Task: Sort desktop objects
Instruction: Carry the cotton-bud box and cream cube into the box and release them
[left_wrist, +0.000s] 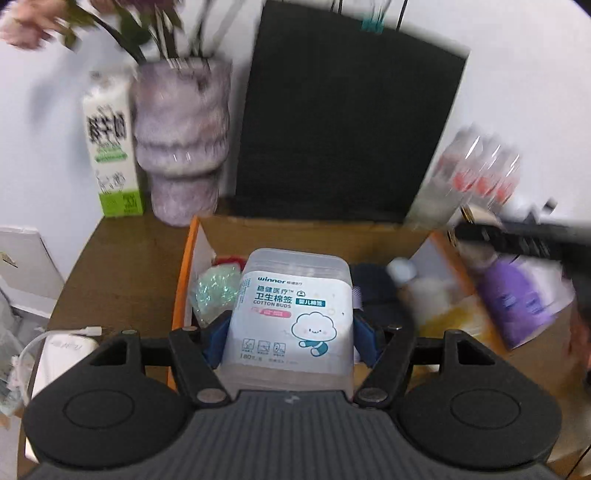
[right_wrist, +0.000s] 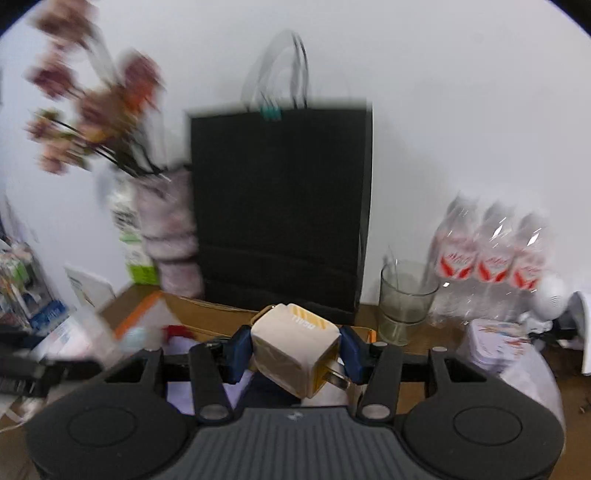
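Note:
My left gripper (left_wrist: 290, 332) is shut on a clear cotton buds box (left_wrist: 291, 314) with a white label, held over an open cardboard box (left_wrist: 295, 229) with orange flaps. Inside that box lie a green crinkly packet (left_wrist: 214, 291), a dark item (left_wrist: 373, 291) and a small white-capped bottle (left_wrist: 404, 271). My right gripper (right_wrist: 293, 350) is shut on a white and yellow charger plug (right_wrist: 295, 349), its metal prongs pointing toward the camera, above the cardboard box (right_wrist: 207, 310). The other gripper shows blurred at the right of the left wrist view (left_wrist: 517, 236).
A black paper bag (right_wrist: 280, 214) stands against the wall behind the box. A pink vase with flowers (left_wrist: 181, 147) and a milk carton (left_wrist: 110, 147) stand at left. Wrapped water bottles (right_wrist: 487, 254), a glass (right_wrist: 404, 299) and a purple pouch (left_wrist: 517, 295) are at right.

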